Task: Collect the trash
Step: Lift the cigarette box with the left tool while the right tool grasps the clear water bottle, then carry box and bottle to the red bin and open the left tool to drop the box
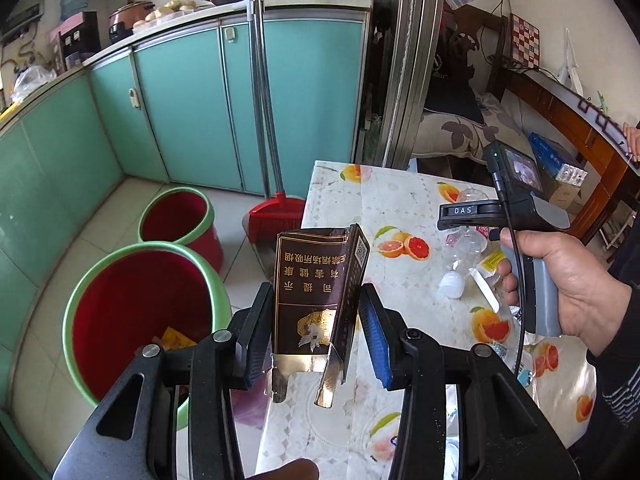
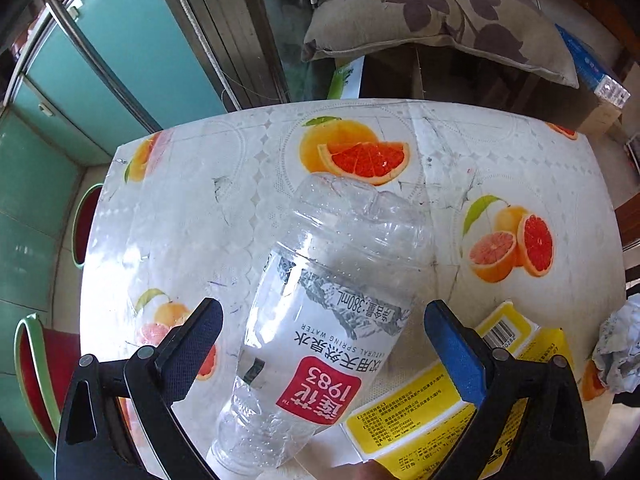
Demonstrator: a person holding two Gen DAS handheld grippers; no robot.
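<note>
1. Trash pieces countable: four. One dark brown cigarette pack [image 1: 308, 264], one clear water bottle [image 2: 320, 320], one yellow packet [image 2: 420, 412] and one crumpled grey-blue wad [image 2: 616, 352].
2. Cigarette pack: upright in the air over the left edge of the table [image 1: 400, 196], near the closer bucket. Pinched by the left gripper [image 1: 316, 290], one pad against each narrow side. Bottom flaps torn open and hanging loose.
3. Water bottle: lying on the fruit-print cloth, base pointing away from the camera. Framed by the right gripper [image 2: 324, 320], fingers spread wide, a gap on either side, touching neither pad.
4. Yellow packet: flat on the table just beside the bottle, partly under the blue-padded finger. Wad: at the table's right edge, well apart from the bottle.
5. Buckets: two, both red with green rims, on the floor left of the table. Closer bucket [image 1: 132, 250] with one yellow scrap [image 1: 176, 338] inside; farther bucket [image 1: 176, 191] just behind it.
6. Also counted: one right hand [image 1: 568, 276] wrapped round the right gripper's handle, and one red broom [image 1: 276, 208] leaning on the teal cabinets [image 1: 180, 112].
7. Hidden or unclear: bottle neck cut off at the bottom of the right wrist view; wad cropped at the frame's edge; part of the closer bucket's floor masked by the left gripper; farther bucket's inside too dark to read; clear plastic shapes behind the right hand too blurred to count.
</note>
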